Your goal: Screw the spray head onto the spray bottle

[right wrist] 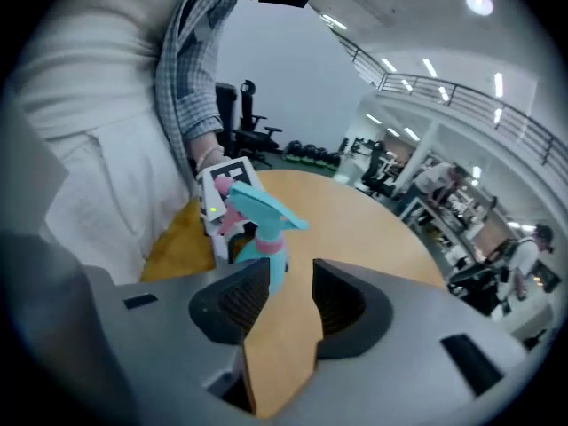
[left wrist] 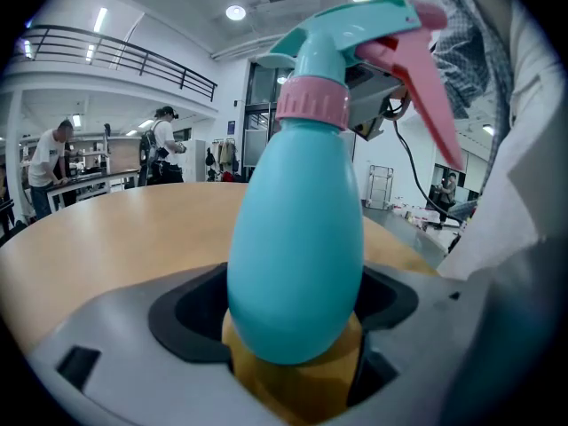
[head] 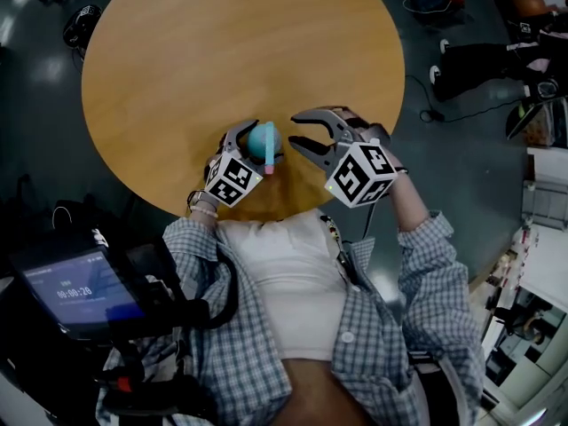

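Teal spray bottle [left wrist: 297, 256] upright at the near edge of the round wooden surface [head: 240, 51], just in front of the person's white top [head: 284, 278]; resting on the wood or raised just off it, cannot tell. On its neck, the teal spray head [left wrist: 342, 25], joined by a pink collar [left wrist: 312, 103], with the pink trigger [left wrist: 426, 87] pointing back toward the person. Clamped low on the rounded body by the left tongs [head: 256, 142], one pad pressing on each side. Just to the right in the head view, the right tongs [right wrist: 291, 295], parted and holding nothing, only bare wood between the pads, aimed toward the bottle, the spray head showing beyond one pad. Near the bottle but apart from it. Around the surface, dark floor [head: 461, 176]. Farther off in the left gripper view, people [left wrist: 44, 162] at benches below a railed balcony [left wrist: 124, 56].
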{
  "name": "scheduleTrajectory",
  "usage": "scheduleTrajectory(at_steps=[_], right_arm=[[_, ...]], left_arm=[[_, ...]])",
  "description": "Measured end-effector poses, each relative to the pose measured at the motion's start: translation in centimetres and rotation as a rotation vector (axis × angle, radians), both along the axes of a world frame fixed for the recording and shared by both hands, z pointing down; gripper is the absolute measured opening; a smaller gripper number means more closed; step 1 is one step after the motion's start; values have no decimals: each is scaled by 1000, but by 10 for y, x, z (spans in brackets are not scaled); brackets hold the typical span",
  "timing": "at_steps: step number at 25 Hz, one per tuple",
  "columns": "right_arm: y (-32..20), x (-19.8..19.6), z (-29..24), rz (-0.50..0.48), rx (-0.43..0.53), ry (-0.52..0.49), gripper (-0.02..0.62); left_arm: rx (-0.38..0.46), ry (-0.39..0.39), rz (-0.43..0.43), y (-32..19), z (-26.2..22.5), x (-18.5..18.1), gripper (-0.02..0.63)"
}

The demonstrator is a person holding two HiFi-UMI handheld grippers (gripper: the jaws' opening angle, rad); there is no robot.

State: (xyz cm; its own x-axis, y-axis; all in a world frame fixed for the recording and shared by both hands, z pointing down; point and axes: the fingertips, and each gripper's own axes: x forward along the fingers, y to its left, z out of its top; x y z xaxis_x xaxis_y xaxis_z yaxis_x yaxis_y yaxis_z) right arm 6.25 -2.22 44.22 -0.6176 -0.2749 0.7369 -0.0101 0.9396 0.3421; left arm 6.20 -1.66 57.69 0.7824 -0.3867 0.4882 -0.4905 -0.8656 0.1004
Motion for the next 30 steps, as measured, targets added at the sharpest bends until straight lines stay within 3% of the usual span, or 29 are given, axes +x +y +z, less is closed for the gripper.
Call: scheduleTrajectory(at_steps=[3,8,13,17,18,20,22,25,30], right_arm=[[10,-15,9,-82,-133,-16,185],[10,-30,9,-257,-47,92,186],[23,-41,13,-433,-70,207,186],[27,-49,23,-485,-104,233,174],[28,-49,25,-482,-113,232,130],[27,-48,25,-432,-133,189,126],[24,-48,23,-323,-165,93,126],[19,-46,18,-107,-184,-79,126],[13,-42,15,299,-125,-356,126]], left_arm=[[0,-1,0,0,1,-2,422],[-2,1,0,1,1,-3,422],[-3,0,-1,0,0,-4,422],[-3,0,-1,-1,1,-3,422],[-2,0,-3,-2,1,-3,422],[-2,1,-4,-2,1,-2,422],[-2,0,-4,-1,1,-2,422],[-1,1,-3,0,0,-1,422],[0,-1,-5,1,0,-1,422]])
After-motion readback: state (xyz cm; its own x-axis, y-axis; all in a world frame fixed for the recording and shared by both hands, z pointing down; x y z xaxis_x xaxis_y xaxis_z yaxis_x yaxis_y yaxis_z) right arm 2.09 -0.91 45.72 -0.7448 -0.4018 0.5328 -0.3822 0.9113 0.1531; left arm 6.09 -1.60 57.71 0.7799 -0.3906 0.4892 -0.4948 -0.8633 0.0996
